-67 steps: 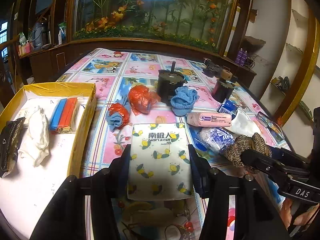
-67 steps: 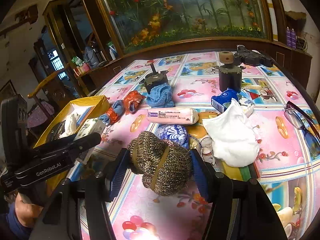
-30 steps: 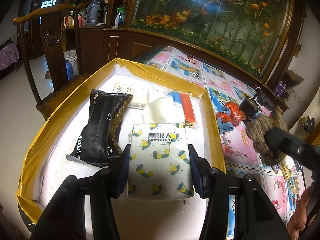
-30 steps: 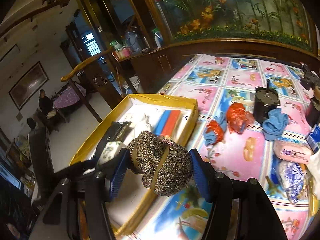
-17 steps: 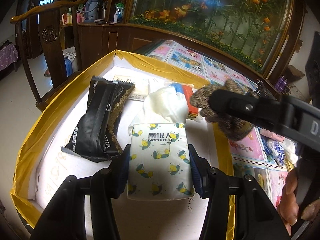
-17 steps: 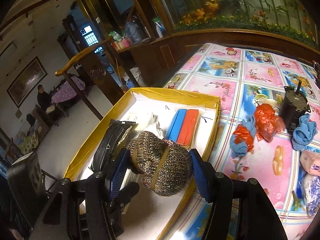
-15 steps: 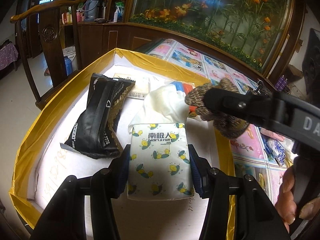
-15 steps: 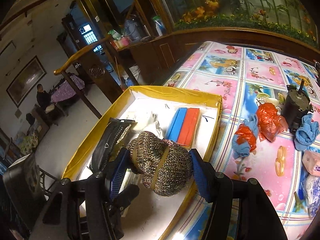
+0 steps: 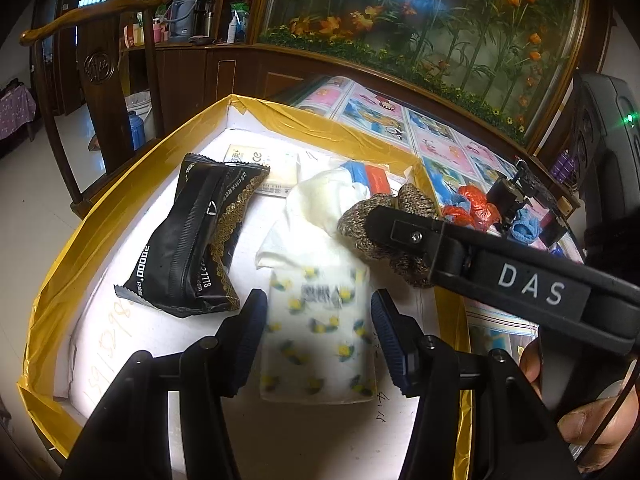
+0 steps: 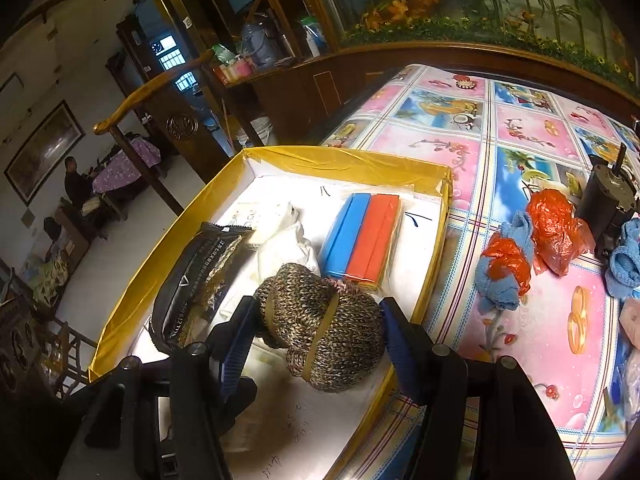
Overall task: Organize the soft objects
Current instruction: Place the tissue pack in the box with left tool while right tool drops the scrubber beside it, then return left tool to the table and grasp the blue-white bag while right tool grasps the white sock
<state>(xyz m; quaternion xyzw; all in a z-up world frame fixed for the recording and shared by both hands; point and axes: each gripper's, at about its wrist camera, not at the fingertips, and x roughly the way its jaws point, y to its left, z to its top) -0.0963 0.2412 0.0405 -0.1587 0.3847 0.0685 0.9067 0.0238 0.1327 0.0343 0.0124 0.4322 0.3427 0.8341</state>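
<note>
The yellow-rimmed box (image 9: 120, 184) with a white floor shows in both views. My left gripper (image 9: 316, 308) is open above it; the white tissue pack with yellow prints (image 9: 316, 332) is blurred between the spread fingers, free of the pads. My right gripper (image 10: 316, 328) is shut on a brown knitted bundle with a rubber band (image 10: 320, 328), held over the box's near right part. The bundle also shows in the left wrist view (image 9: 400, 220). Inside lie a black snack bag (image 9: 192, 236), a white cloth (image 9: 316, 208) and a blue-and-red pack (image 10: 364, 236).
On the patterned tablecloth (image 10: 520, 128) right of the box lie orange plastic bags (image 10: 552, 224), blue cloths (image 10: 504, 280) and a dark motor-like cylinder (image 10: 608, 196). A wooden chair (image 9: 96, 68) stands left of the box. A wooden cabinet with flowers runs behind.
My left gripper has opened and let go of the tissue pack, which drops into the box. My right gripper has moved further over the box with the knitted bundle.
</note>
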